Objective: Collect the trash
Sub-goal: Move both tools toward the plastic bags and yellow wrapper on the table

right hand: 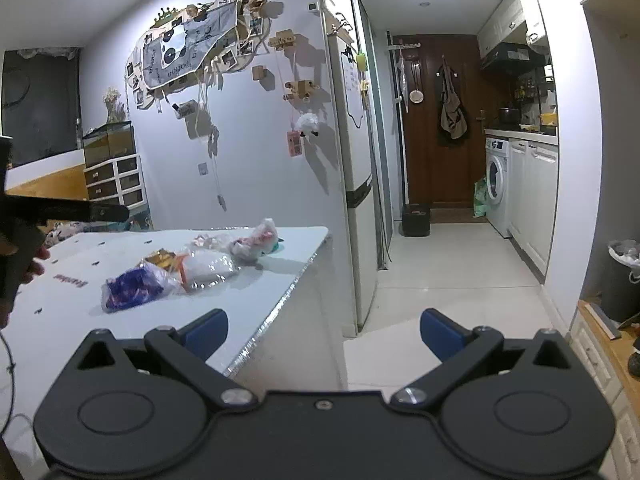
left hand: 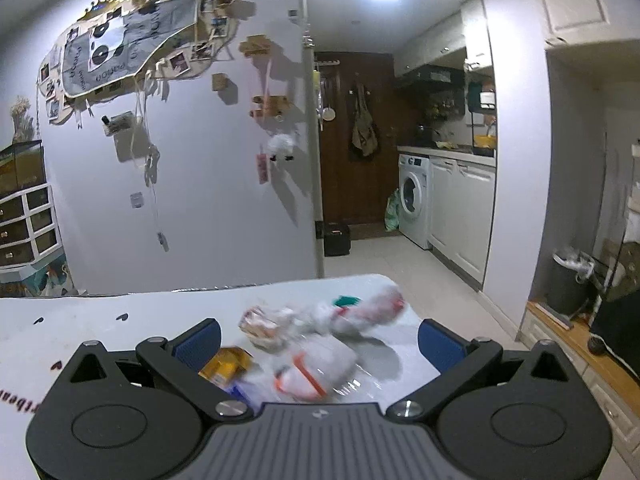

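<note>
A white table (right hand: 60,320) carries a loose line of trash running toward its far right corner: a blue-and-white crumpled bag (right hand: 134,288) nearest, a clear plastic wrapper (right hand: 210,268) with an orange strip, and a white-and-red bundle (right hand: 256,244) close to the far edge. The left gripper (left hand: 318,338) hangs just above the pile, jaws wide apart, holding nothing; the trash looks blurred here. The right gripper (right hand: 323,330) is also fully spread and empty, over the table's right edge. A lined trash bin (right hand: 624,280) stands on the floor, well apart.
</note>
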Demonstrator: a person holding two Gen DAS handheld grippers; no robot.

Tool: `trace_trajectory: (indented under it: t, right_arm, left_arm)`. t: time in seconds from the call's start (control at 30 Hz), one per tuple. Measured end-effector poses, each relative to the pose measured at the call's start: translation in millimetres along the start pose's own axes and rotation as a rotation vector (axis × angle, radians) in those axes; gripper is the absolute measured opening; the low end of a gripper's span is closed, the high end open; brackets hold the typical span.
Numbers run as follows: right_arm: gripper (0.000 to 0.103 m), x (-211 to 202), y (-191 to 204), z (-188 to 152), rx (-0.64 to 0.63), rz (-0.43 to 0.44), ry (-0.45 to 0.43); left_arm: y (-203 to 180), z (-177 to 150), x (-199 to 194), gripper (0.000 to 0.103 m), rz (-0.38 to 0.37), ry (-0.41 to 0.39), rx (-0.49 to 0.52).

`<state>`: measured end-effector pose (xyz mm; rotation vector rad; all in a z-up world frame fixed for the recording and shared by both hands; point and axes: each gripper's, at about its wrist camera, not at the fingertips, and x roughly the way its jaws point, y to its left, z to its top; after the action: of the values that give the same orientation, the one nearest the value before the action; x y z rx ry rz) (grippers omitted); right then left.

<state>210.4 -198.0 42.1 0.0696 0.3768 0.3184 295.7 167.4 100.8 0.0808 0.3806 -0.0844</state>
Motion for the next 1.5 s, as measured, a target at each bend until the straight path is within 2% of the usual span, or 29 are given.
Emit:
trace_trajectory:
  t: [0.13,0.23,0.4,0.5,0.6,0.77,0.9,1.0,1.1,1.23,1.33,1.43,1.5]
  right_arm:
    - [0.103,4,9,6,0.022,-0.003,-0.018]
    - [0.103,6,16,9,0.038,-0.015,-0.038]
    - [0.103,13,33,14,0.062,-0.109,-0.034]
    - [0.103,20,44,18,0.059,-0.126,-0.034]
    - [0.103,27,52,24,0.074,-0.097,-0.037]
    - [0.103,47,73,53,0.125,-0.062,-0.025]
    - [0.103,70,98,76,0.150,-0.067,-0.056]
    - [0.103,93,118,91,0.122,-0.081,-0.028]
    - [0.103,121,140,103,0.094,-0.062,0.019]
    - [0.103,167,173,114,0.062,-0.043,0.086]
    - [0.103,203,198,113,0.040,-0.045,0.142]
    - [0.103,235,217,108,0.027,-0.041,0.192]
    - [0.102,254,228,103,0.023,-0.033,0.212]
  left_arm:
    - [29,-2,35,0.103,-0.012,0.038,-0.043]
    - [42,-11,57,0.103,-0.002,0.077,-0.034]
    - [61,-29,80,0.103,-0.016,0.109,0.010]
    - [68,-40,82,0.103,-0.055,0.080,0.063]
    - [72,-49,85,0.103,-0.110,0.071,0.127]
    - [82,-65,93,0.103,-0.192,0.080,0.172]
    - [85,-69,90,0.103,-0.235,0.083,0.213]
    - [90,-74,86,0.103,-0.259,0.080,0.232]
    - [95,-81,83,0.103,-0.243,0.065,0.269]
    - [107,-91,87,0.103,-0.278,0.091,0.249]
    - [110,-91,87,0.103,-0.286,0.097,0.235]
    - [116,-91,87,0.103,-0.341,0.103,0.198]
    - [116,-93,90,0.103,-0.339,0.117,0.197]
